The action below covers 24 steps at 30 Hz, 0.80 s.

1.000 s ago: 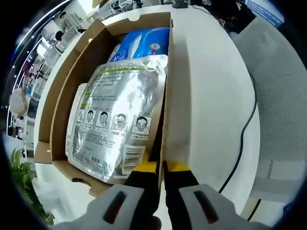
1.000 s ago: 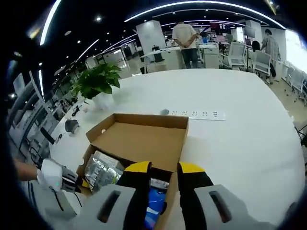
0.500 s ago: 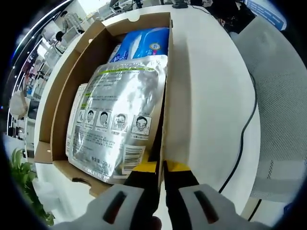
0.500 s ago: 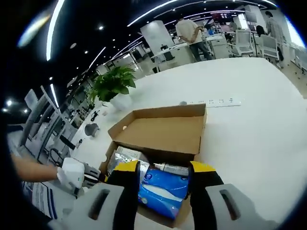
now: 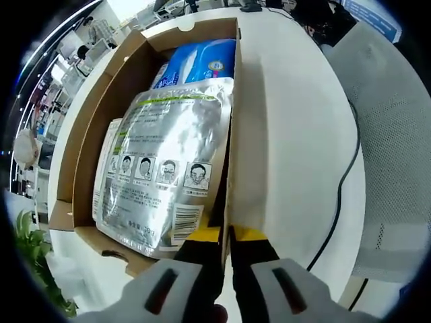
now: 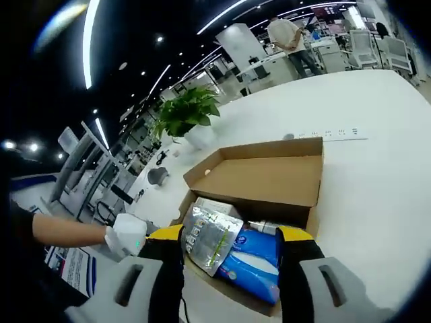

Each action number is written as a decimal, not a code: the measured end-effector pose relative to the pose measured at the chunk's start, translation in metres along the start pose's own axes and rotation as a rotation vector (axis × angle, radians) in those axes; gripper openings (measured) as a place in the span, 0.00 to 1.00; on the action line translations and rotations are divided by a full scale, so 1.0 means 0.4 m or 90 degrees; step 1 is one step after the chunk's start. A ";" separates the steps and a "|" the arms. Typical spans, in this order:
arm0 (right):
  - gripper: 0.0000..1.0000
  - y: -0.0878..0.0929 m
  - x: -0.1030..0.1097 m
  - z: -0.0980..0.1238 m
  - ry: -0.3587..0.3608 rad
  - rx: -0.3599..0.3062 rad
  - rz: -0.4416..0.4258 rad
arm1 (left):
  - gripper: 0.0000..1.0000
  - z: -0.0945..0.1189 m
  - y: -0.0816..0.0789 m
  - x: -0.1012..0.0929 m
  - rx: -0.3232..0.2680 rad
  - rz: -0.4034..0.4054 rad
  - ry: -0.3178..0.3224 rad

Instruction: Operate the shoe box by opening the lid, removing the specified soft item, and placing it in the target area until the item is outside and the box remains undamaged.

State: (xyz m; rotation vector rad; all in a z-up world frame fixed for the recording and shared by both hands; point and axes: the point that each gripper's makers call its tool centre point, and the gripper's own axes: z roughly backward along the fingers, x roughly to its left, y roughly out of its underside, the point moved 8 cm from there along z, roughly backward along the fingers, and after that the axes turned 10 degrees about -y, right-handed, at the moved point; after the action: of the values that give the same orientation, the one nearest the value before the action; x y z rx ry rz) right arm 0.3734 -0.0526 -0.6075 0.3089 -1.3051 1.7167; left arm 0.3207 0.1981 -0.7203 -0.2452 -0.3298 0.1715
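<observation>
Pinching shoe box (image 5: 232,145) wall, left tongs (image 5: 225,237); right tongs (image 6: 230,237) released; silver pouch (image 5: 165,158) lengthwise inside.

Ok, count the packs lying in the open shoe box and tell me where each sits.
2 clearly: a silver foil pack lying on top near the left gripper, and a blue pack partly under it toward the far end of the shoe box. More may be hidden beneath.

Left tongs (image 5: 225,235) closed, right tongs (image 6: 231,235) agape.

open-plan office | desks (image 6: 323,50) | office chairs (image 6: 394,50) | ceiling strip lights (image 6: 222,10)
</observation>
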 end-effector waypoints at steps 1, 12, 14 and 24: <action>0.53 0.003 0.001 -0.003 -0.009 0.006 -0.008 | 0.02 0.000 0.000 0.000 0.000 0.000 0.000; 0.50 0.040 -0.002 -0.042 -0.112 -0.027 -0.262 | 0.02 -0.002 0.000 -0.004 0.001 0.001 0.000; 0.47 0.043 -0.023 -0.052 -0.133 -0.020 -0.344 | 0.02 -0.001 0.000 -0.006 0.001 0.001 0.000; 0.38 0.096 -0.078 -0.112 -0.114 0.034 -0.374 | 0.02 -0.002 -0.001 -0.009 0.001 0.002 -0.001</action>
State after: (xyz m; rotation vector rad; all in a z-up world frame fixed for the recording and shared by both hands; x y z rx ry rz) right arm 0.3745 -0.0305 -0.6703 0.8059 -1.1437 1.2425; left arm 0.3177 0.1968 -0.7222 -0.2441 -0.3306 0.1747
